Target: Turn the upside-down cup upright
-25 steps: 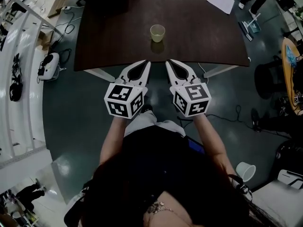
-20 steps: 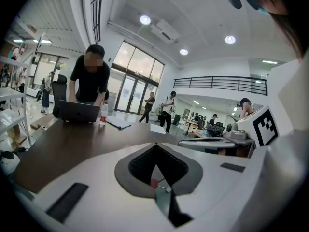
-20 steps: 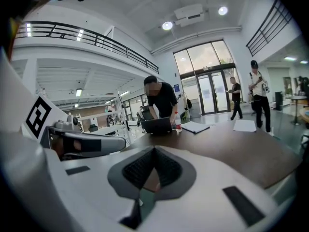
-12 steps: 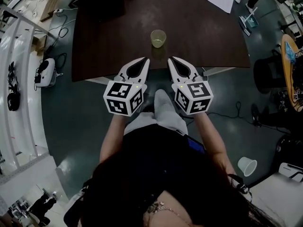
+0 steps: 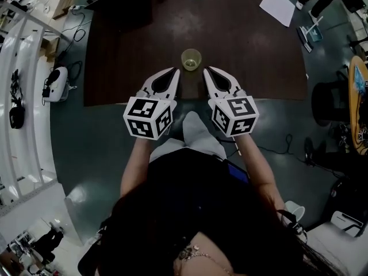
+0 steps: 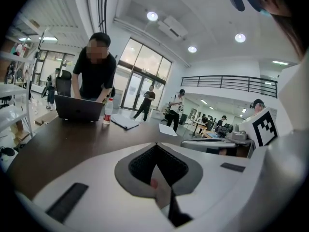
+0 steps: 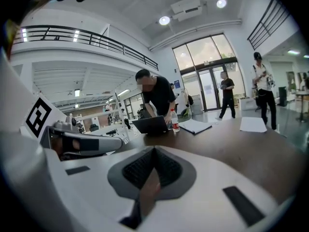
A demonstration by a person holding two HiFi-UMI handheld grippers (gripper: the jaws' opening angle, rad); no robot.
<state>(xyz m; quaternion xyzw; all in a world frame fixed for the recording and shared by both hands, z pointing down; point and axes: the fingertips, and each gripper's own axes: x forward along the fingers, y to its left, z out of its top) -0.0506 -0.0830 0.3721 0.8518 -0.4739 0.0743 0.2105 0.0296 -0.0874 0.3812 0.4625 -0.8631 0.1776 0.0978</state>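
Cup (image 5: 191, 58) sits near the front edge of the dark table (image 5: 247, 45), at mid-width. Left gripper (image 5: 175, 73) and right gripper (image 5: 207, 72) hover over that same edge, jaws pressed together on both, nothing between them.

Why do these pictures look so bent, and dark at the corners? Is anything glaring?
Head view: dim and wide-angle, so the table edges bow, yet the cup stays clear. Left gripper view: fisheye with black corners, and a ceiling light glares. Right gripper view: same fisheye, so the railing curves.
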